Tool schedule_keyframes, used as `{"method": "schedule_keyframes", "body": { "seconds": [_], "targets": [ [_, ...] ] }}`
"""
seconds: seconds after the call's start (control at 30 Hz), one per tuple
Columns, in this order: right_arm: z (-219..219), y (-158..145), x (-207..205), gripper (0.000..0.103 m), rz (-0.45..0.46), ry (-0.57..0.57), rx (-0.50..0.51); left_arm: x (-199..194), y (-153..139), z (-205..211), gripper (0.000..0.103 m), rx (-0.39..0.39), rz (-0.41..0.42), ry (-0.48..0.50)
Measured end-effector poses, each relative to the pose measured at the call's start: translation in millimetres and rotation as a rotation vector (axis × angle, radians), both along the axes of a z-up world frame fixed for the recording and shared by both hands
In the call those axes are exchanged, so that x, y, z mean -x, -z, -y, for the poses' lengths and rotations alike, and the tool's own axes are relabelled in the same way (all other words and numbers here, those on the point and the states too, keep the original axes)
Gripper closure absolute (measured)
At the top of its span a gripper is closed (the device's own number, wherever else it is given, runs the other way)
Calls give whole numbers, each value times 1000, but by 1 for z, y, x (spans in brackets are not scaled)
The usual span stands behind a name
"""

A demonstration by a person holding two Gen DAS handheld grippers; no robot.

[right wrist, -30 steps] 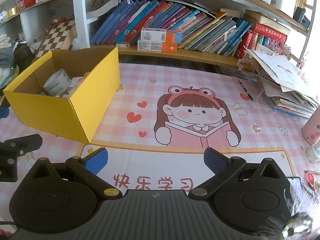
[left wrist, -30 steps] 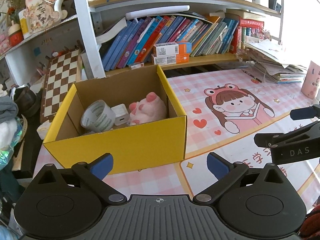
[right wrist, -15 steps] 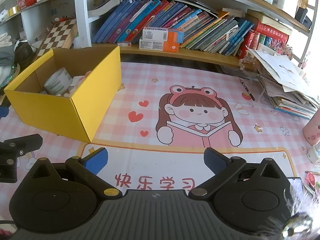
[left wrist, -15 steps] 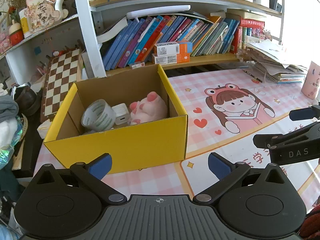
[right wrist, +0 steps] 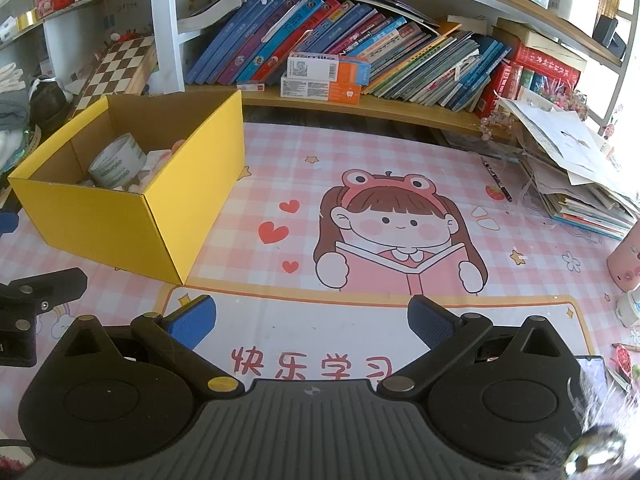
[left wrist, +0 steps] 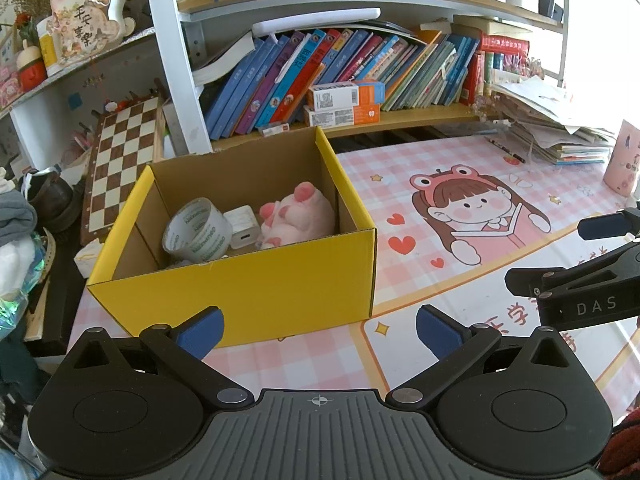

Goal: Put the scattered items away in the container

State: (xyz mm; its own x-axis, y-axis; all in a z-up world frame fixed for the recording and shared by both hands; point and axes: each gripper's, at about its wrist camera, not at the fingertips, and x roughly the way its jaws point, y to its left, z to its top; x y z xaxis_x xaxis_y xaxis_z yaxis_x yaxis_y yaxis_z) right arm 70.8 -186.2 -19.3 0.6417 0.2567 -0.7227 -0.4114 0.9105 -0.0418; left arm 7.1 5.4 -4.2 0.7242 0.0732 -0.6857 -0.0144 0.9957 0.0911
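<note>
A yellow cardboard box (left wrist: pixel 240 292) stands open on the pink desk mat, and the right wrist view shows the same box (right wrist: pixel 132 220) at the left. Inside lie a roll of clear tape (left wrist: pixel 198 230), a white charger (left wrist: pixel 242 226) and a pink plush pig (left wrist: pixel 298 214). My left gripper (left wrist: pixel 318 330) hovers open just in front of the box's near wall, holding nothing. My right gripper (right wrist: pixel 312 322) is open and empty above the mat's printed characters, to the right of the box; part of it (left wrist: pixel 576 292) shows at the right of the left wrist view.
A chessboard (left wrist: pixel 122 164) leans behind the box at the left. Books and two orange cartons (right wrist: pixel 324 78) fill the low shelf behind. A paper stack (right wrist: pixel 576 168), a pen (right wrist: pixel 496 178) and a pink cup (right wrist: pixel 626 258) sit at the right.
Both views have shifted only slightly; the box sits a touch further right and lower in the right wrist view. Both grippers stay open.
</note>
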Motion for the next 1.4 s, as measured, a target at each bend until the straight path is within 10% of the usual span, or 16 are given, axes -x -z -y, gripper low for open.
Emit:
{"method": "schedule_keyframes", "body": {
  "seconds": [1.4],
  "targets": [
    [-10,6,-12,0,-16,-18,8,-10,7,-9,0,13,-27,-27]
  ]
}}
